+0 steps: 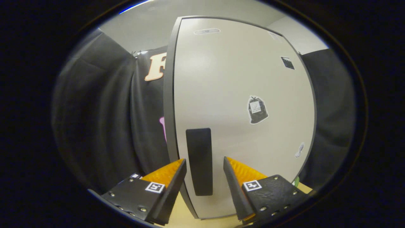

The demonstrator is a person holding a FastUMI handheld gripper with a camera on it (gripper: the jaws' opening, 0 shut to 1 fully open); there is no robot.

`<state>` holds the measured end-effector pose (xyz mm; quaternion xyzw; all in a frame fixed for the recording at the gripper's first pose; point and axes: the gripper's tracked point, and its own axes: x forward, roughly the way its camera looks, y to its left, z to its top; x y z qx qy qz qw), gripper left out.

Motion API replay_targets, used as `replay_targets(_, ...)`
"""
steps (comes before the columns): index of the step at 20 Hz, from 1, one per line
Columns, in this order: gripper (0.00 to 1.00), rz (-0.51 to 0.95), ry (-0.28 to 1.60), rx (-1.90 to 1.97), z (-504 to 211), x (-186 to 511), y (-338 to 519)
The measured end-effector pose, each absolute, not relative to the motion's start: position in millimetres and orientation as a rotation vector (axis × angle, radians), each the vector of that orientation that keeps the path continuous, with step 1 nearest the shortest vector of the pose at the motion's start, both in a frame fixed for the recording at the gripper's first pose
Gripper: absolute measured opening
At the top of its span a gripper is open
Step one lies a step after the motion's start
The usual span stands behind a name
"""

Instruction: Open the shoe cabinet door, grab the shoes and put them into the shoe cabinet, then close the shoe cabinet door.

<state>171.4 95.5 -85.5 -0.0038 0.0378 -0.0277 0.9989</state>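
The shoe cabinet door is a pale flat panel with a dark frame, standing upright just ahead of me. A dark upright handle sits near the door's left edge. My gripper is open, and the handle runs down between its two fingers without either finger pressing on it. One fingertip lies at the door's left edge, the other over the panel to the right of the handle. A sticker of a dark bag is on the door further right.
Black cloth hangs to the left and right of the cabinet. A light wooden surface runs under the cabinet's base. A small dark sticker sits high on the door.
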Motion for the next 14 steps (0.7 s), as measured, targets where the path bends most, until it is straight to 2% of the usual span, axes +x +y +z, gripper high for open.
replay_targets(1,0.75,-0.05,0.079,-0.006,-87,171,97)
replay_targets(3,0.46,-0.062,0.071,-0.016,-87,174,96)
replay_targets(9,0.32,-0.054,0.077,-0.017,-88,173,102)
replay_targets(14,0.32,-0.058,0.086,-0.065,-89,171,101)
